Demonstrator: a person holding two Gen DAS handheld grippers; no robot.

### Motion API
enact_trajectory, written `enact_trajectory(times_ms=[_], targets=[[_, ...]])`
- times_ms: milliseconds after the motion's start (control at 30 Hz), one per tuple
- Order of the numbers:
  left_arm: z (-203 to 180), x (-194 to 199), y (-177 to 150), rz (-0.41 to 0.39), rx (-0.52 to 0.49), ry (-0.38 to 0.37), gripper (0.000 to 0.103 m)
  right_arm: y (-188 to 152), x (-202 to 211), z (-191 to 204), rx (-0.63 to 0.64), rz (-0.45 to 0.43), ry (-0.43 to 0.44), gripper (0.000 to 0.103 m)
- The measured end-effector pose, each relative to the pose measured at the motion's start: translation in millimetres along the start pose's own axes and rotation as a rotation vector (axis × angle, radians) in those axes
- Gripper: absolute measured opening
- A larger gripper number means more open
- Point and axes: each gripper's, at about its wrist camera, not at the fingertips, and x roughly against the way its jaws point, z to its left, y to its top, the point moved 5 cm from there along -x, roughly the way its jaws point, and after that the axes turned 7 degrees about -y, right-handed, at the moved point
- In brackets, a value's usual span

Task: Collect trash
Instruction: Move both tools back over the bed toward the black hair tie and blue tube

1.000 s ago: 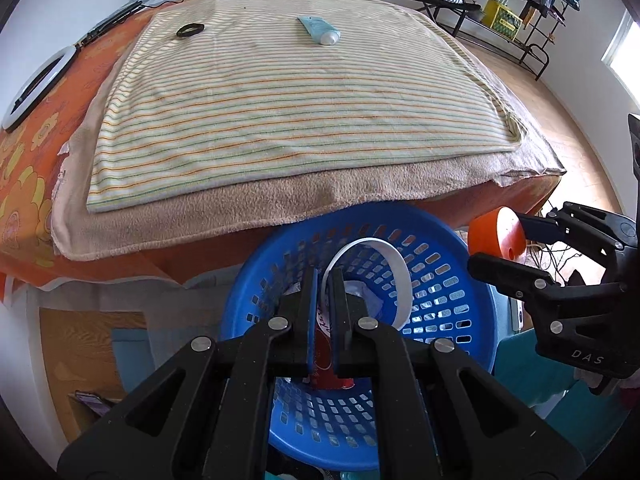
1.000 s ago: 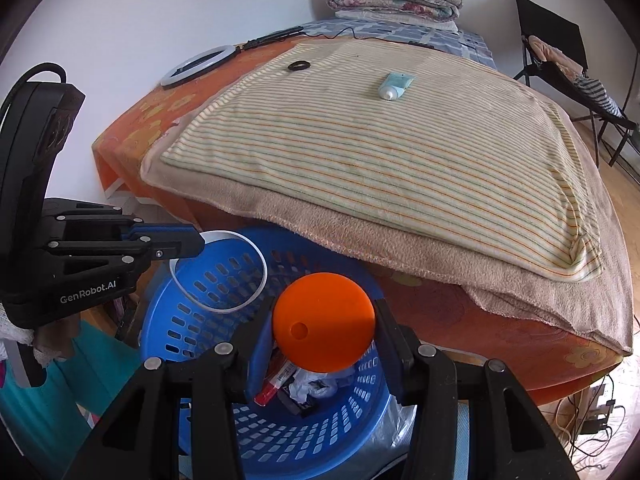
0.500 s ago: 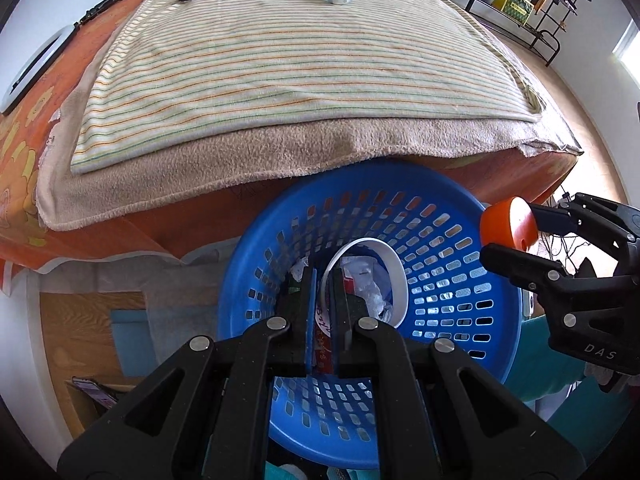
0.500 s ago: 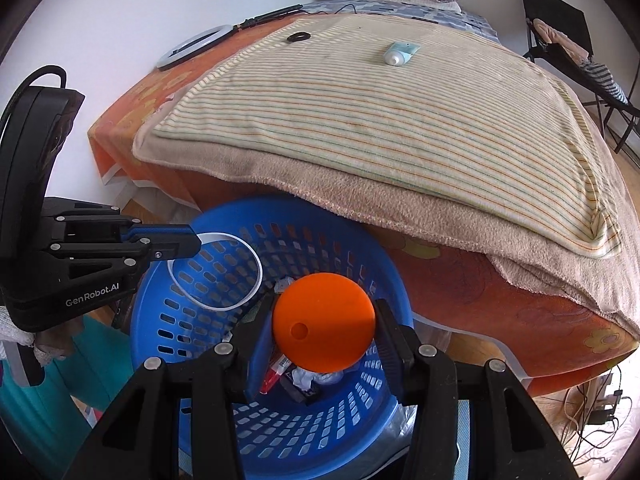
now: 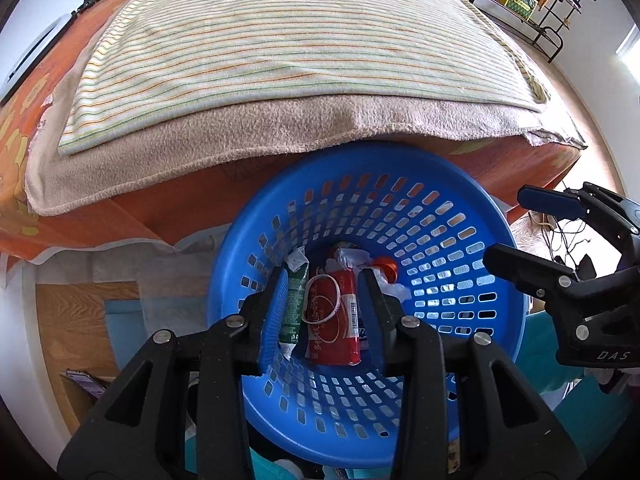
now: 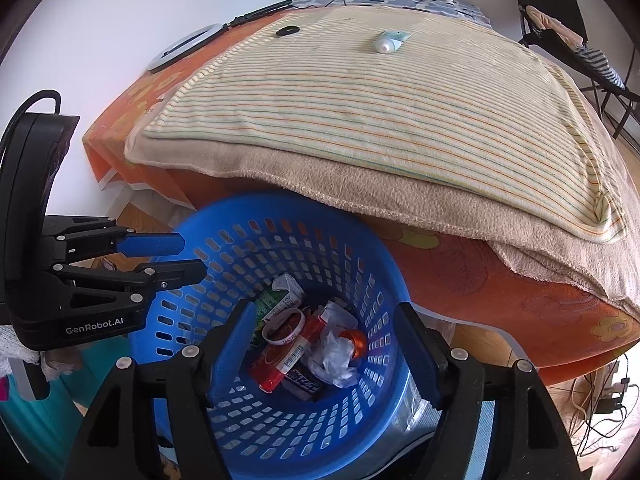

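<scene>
Now both grippers hang over the blue basket (image 5: pixel 496 320), jaws just opened and empty: left gripper (image 5: pixel 326 300) narrowly parted, right gripper (image 6: pixel 328 344) wide. White ring (image 6: pixel 282 326) and orange cap (image 6: pixel 354 340) lie inside (among wrappers), cap at 3 o'clock from the ring.

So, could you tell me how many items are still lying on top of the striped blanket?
2: a black ring near the far left side of the striped blanket, and a pale blue tube with a white cap to its right. Nothing else shows there.
</scene>
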Motion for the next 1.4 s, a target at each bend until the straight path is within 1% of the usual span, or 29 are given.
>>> enact_trajectory(times_ms=[33,100,133,200,300,533,667,767,967,1133,1300,1400], targets=[[1,-1,0,-0.001,0.001,0.003,0.047,1,0,0,-0.002,0.0,-0.003,0.078],[2,0,1,-0.012,0.004,0.011,0.055,1,0,-1,-0.006,-0.002,-0.009,0.082],[2,0,1,-0.013,0.006,0.013,0.055,2,0,-2,-0.008,-0.003,-0.01,0.084],[3,-1,2,-0.011,0.012,0.015,0.056,2,0,-2,-0.013,-0.003,-0.013,0.085],[5,-1,2,-0.012,0.016,0.021,0.062,4,1,-3,-0.017,-0.004,-0.023,0.088],[6,-2,4,-0.009,0.017,0.022,0.063,8,4,-6,-0.017,-0.022,-0.065,0.093],[6,-2,6,-0.013,0.022,0.023,0.066,11,7,-8,-0.019,-0.035,-0.091,0.094],[7,0,7,-0.018,0.027,0.021,0.067,13,8,-10,-0.021,-0.037,-0.114,0.096],[9,7,12,-0.04,0.042,0.017,0.067,20,10,-12,-0.028,-0.03,-0.131,0.096],[10,16,19,-0.068,0.05,0.016,0.067,28,16,-14,-0.041,-0.037,-0.089,0.096],[11,22,27,-0.096,0.06,0.014,0.067,39,23,-16,-0.042,-0.063,-0.097,0.096],[12,24,30,-0.104,0.064,0.011,0.067,43,21,-18,-0.049,-0.057,-0.093,0.096]])
